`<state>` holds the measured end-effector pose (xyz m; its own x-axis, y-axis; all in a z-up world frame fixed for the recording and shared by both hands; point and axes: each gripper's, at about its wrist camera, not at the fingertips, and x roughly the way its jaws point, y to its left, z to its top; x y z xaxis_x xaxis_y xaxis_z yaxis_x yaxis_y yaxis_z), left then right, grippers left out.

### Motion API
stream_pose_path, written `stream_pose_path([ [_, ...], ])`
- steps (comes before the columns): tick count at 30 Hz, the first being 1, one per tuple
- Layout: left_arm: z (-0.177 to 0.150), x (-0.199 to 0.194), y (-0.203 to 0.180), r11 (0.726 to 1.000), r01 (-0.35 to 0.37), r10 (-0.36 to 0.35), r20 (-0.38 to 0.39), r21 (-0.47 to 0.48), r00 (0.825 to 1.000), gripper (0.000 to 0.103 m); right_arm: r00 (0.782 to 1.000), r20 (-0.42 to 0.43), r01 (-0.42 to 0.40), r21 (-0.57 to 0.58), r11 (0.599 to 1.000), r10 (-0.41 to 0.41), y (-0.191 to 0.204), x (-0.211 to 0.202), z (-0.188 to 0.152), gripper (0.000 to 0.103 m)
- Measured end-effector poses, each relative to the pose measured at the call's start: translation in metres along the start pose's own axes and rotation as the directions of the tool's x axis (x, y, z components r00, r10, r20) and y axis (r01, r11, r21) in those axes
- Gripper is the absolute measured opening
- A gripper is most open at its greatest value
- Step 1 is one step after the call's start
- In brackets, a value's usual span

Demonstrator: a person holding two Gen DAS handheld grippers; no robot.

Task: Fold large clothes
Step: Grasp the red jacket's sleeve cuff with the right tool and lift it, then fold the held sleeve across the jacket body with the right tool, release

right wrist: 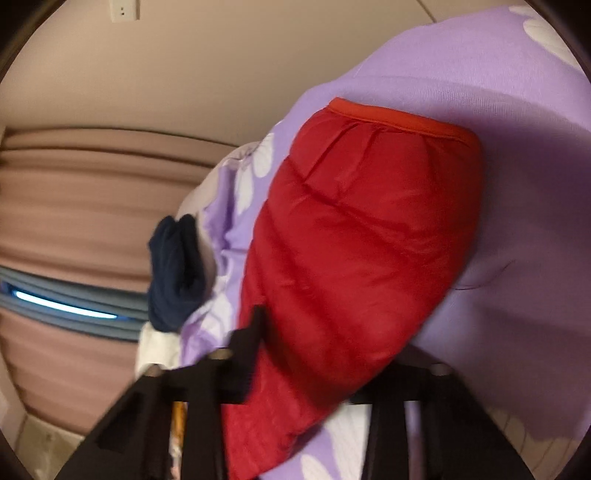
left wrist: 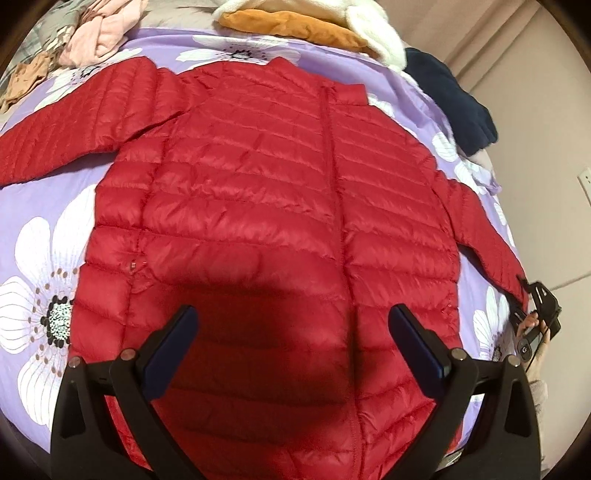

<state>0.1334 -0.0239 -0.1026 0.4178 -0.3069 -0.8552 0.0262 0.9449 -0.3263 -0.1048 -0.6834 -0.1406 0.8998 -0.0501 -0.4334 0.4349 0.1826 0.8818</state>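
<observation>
One jacket (left wrist: 266,206), red and quilted, lies spread front-up on the bed (left wrist: 48,229), zipper line running down its middle, both sleeves out to the sides: laid flat like this so the sleeves can be folded in first, I'd judge. Left gripper (left wrist: 291,332) hovers above the lower front of the jacket, angled steeply down, jaws wide apart with nothing between them; its shadow falls on the fabric below. Right gripper (right wrist: 317,354) is at the end of the right sleeve (right wrist: 354,236), seen in the left view at the bed's right edge with the person's hand (left wrist: 532,328) wrapped on its handle. In the right view the sleeve runs forward from between the jaws to its cuff (right wrist: 395,120), and the jaws sit nearly closed on the fabric, so it reads as a pinch on the sleeve, though blur hides the exact contact. This gripper points only slightly downward and looks rolled sideways, the room tilted in its view. Likely next: carry the sleeve across the body. Other clothes (left wrist: 295,26) are piled at the far end of the bed, clear of the jacket.
</observation>
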Motion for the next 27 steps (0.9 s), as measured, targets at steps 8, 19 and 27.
stream_pose_path([
  [8, 0.001, -0.002, 0.039, 0.991, -0.066, 0.064, -0.025, -0.114, 0.998, 0.103, 0.999, 0.041, 0.002, -0.427, 0.904, 0.017, 0.099, -0.036, -0.032, 0.017],
  [19, -0.003, -0.032, 0.075, 0.985, -0.039, 0.046, 0.038, -0.169, 0.998, 0.103, 0.994, -0.107, -0.111, -0.885, 0.451, 0.036, 0.247, -0.028, -0.207, 0.017],
  [27, -0.003, -0.047, 0.100, 0.982, -0.018, 0.036, 0.092, -0.186, 0.995, 0.103, 0.982, -0.178, -0.173, -0.982, 0.075, -0.063, 0.267, 0.049, -0.339, 0.017],
])
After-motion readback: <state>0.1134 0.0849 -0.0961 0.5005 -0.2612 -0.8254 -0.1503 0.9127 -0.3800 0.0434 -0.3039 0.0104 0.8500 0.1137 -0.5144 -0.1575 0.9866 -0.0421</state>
